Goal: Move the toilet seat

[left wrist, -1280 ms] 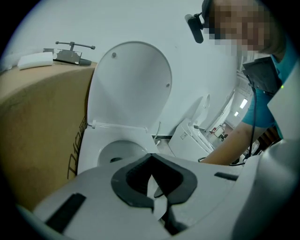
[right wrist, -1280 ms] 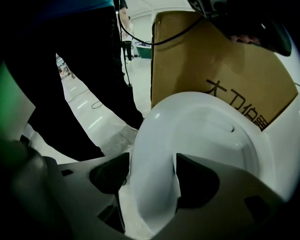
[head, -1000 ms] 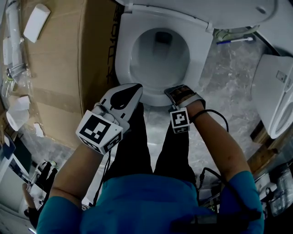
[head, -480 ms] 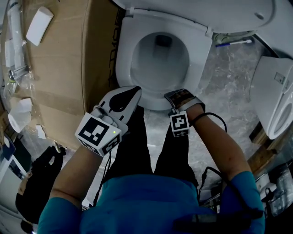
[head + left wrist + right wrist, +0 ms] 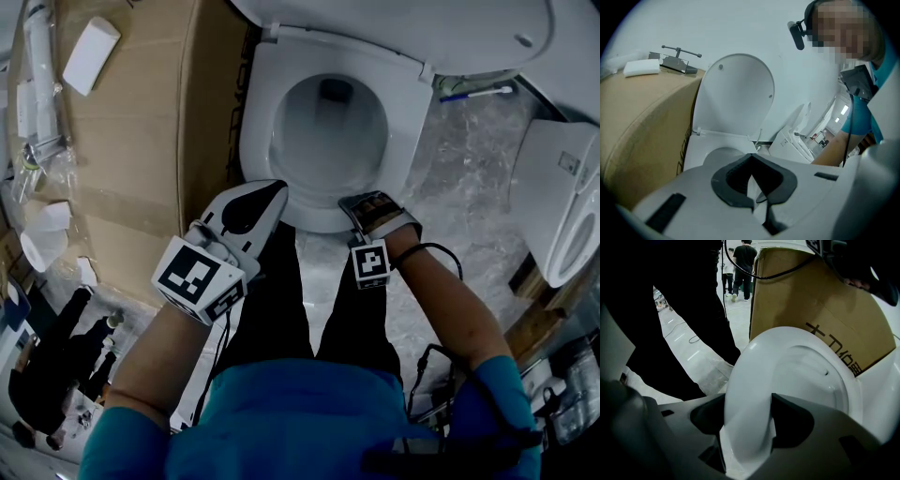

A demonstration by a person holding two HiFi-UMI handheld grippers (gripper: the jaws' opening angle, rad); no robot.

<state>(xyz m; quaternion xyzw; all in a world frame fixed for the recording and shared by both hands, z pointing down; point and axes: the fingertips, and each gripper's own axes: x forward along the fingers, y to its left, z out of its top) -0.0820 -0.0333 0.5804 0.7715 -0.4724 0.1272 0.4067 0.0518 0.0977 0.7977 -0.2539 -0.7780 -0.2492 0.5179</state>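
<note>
Brown cardboard box: placed at the toilet's 9 o'clock. Left tongs: pressed together, nothing held, at 7 o'clock. White oval plastic toilet seat: lowered on the bowl, pinched at 5 o'clock by right tongs.

The head view looks steeply down from above the person onto the toilet seat, with the cardboard box at its left. The left gripper view sits low at the near end and faces far, past its closed jaws, to the raised lid. The right gripper view sits close against the toilet seat's near edge, which is clamped between its jaws, and faces left toward the cardboard box. All three views share the toilet seat and the cardboard box.
</note>
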